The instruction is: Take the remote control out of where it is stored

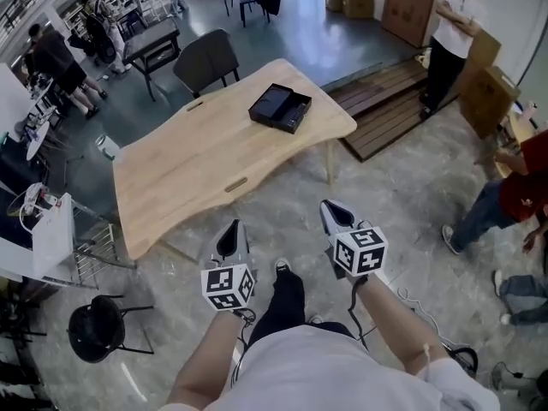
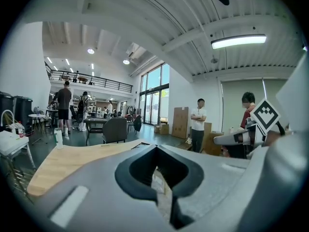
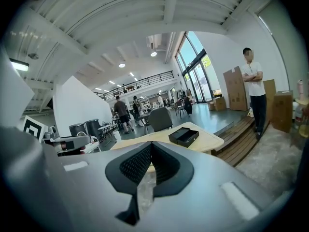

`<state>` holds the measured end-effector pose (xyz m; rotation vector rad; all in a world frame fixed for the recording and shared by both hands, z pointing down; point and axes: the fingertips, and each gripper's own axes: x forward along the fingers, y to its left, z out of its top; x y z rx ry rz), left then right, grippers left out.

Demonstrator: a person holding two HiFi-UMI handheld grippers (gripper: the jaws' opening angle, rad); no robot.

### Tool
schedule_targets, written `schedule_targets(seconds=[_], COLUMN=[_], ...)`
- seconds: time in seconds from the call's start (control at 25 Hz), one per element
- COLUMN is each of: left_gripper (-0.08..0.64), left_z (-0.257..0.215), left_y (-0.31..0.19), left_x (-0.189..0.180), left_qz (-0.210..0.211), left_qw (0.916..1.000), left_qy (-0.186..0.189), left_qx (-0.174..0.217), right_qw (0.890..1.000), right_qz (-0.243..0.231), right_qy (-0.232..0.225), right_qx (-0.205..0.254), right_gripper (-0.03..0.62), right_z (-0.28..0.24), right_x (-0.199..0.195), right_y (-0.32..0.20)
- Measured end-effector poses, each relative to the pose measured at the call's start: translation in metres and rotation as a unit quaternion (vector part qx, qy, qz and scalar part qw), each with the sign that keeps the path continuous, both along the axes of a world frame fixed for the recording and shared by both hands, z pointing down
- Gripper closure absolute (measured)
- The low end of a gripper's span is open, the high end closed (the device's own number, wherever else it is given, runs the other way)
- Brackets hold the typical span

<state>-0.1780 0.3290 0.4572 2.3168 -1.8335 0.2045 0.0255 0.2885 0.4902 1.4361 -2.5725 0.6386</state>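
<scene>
A black box lies open near the far right corner of the light wooden table. No remote control shows in it from here. In the right gripper view the box sits ahead on the table's near corner. Both grippers are held low in front of the person, well short of the table and off the floor. My left gripper is shut with nothing in it, as the left gripper view also shows. My right gripper is shut and empty too.
A grey chair stands behind the table. A black stool and a white cart are at the left. At the right are a wooden platform, cardboard boxes, a standing person and a crouching person.
</scene>
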Motion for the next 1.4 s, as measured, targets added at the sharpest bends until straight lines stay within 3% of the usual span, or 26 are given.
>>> schedule_targets(seconds=[0.84,1.16,1.4], left_gripper=[0.56,0.56,0.56], left_z=[0.01,0.029,0.054], left_y=[-0.323,-0.402,-0.48], left_x=[-0.046,-0.055,-0.032], left_qz=[0.076,0.071,0.059], left_qw=[0.9966,0.9965,0.996], left_qy=[0.03,0.032,0.01], left_qx=[-0.011,-0.03,-0.067], right_qw=[0.998,0.997,0.997], right_qz=[0.047,0.046,0.017], right_qy=[0.036,0.043,0.029], right_qx=[-0.029,-0.053,-0.066], right_gripper=[0.566,0.566,0.566], right_z=[0.011,0.032,0.044], right_x=[-0.061,-0.062,-0.05], right_y=[-0.289,-0.373,-0.461])
